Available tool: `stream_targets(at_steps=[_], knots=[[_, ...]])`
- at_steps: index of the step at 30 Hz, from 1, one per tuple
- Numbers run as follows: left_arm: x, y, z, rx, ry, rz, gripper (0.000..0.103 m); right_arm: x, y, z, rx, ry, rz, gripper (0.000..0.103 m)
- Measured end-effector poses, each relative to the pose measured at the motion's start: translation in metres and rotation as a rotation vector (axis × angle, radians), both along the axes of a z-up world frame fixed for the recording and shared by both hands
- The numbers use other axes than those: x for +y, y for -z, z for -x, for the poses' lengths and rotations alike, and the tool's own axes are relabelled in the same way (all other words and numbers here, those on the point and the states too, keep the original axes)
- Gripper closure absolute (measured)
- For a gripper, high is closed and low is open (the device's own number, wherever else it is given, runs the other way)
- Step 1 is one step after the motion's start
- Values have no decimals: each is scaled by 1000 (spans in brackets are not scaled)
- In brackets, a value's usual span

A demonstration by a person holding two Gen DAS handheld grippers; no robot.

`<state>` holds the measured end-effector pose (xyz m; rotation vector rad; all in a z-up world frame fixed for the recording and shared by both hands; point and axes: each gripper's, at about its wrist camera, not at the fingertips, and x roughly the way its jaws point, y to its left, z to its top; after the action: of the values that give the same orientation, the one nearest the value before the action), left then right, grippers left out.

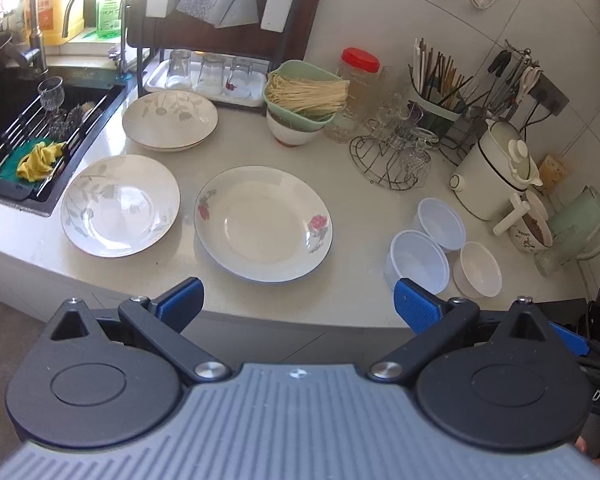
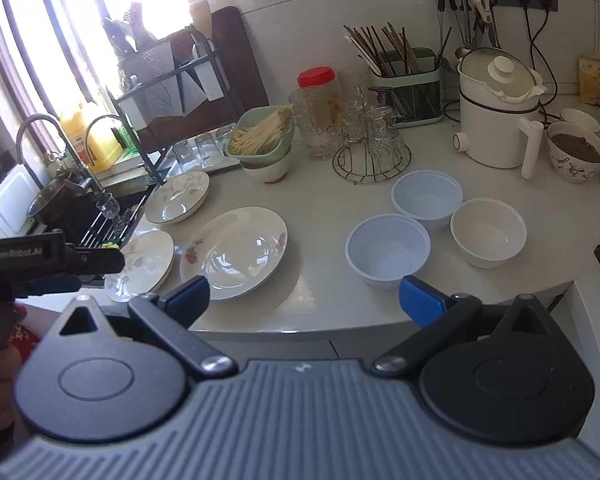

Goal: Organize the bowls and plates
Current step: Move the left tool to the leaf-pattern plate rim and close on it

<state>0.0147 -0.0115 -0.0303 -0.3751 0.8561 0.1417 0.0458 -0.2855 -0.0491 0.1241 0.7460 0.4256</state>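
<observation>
both claws (image 1: 298, 300) (image 2: 304, 298) gape, empty, short of rose plate (image 1: 263, 224) and plastic bowls (image 2: 388, 250).

Blown-out window (image 2: 112, 20) glare, fisheye-warped edges

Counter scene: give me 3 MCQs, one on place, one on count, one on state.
1. Where is the rose plate?
A. in the sink
B. on the counter between the leaf plate and the small bowls
C. on the dish rack

2. How many small empty bowls sit grouped at the right?
A. three
B. one
C. five

3. What state is the left gripper in?
A. shut on a plate
B. shut on a bowl
C. open, holding nothing

Answers: 1 B, it lies flat mid-counter. 2 A, two translucent bowls and one white bowl. 3 C, its jaws stand wide apart short of the counter edge.
</observation>
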Motion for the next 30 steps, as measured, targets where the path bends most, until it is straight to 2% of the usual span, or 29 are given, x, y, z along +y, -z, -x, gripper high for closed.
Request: stream_targets(at_steps=[5, 12, 20, 24, 30], knots=[[-4, -6, 3, -6, -7, -45, 0, -3, -1, 4, 1, -42, -21, 0], [12, -6, 10, -9, -29, -32, 0, 8, 1, 5, -12, -63, -31, 0], [54, -3, -4, -5, 30, -36, 0, 43, 5, 4, 6, -45, -50, 0], [82, -3, -23, 12, 66, -50, 0, 64, 0, -2, -4, -10, -43, 0], [123, -4, -48, 18, 128, -44, 0, 110, -2, -16, 9, -7, -86, 0]])
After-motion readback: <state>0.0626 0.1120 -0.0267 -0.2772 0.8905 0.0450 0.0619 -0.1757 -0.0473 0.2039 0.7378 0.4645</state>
